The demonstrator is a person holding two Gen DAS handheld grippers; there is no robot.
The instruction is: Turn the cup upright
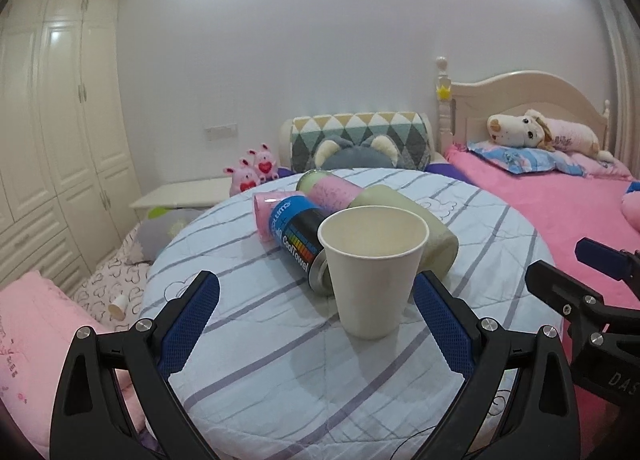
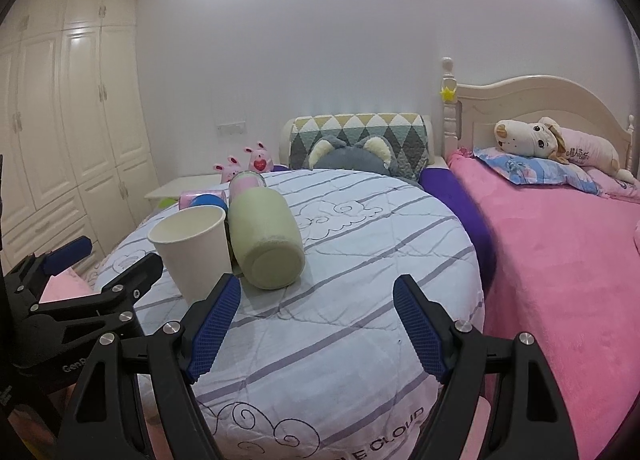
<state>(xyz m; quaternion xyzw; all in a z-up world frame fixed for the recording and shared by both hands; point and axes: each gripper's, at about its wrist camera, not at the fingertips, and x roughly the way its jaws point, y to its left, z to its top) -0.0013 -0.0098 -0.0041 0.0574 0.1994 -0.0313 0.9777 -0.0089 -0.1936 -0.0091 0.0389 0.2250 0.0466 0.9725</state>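
A white paper cup (image 1: 372, 268) stands upright, mouth up, on the round table with a striped light-blue cloth (image 1: 280, 360). My left gripper (image 1: 316, 288) is open; the cup stands between its blue fingers, nearer the right one, untouched. In the right wrist view the cup (image 2: 194, 248) stands at the left, just beyond my right gripper's left finger (image 2: 216, 320). My right gripper (image 2: 318, 292) is open and empty over the cloth. The left gripper (image 2: 104, 264) shows at the left edge there, and the right gripper (image 1: 568, 272) at the right edge of the left view.
Behind the cup lie a blue-black "CoolTowel" can (image 1: 300, 236), a pale green cylinder (image 1: 420, 228), a pink-wrapped can (image 1: 332, 188) and a pink roll (image 1: 266, 216). A pink bed (image 2: 560, 260) is at the right. White wardrobes (image 1: 60, 120) stand at the left.
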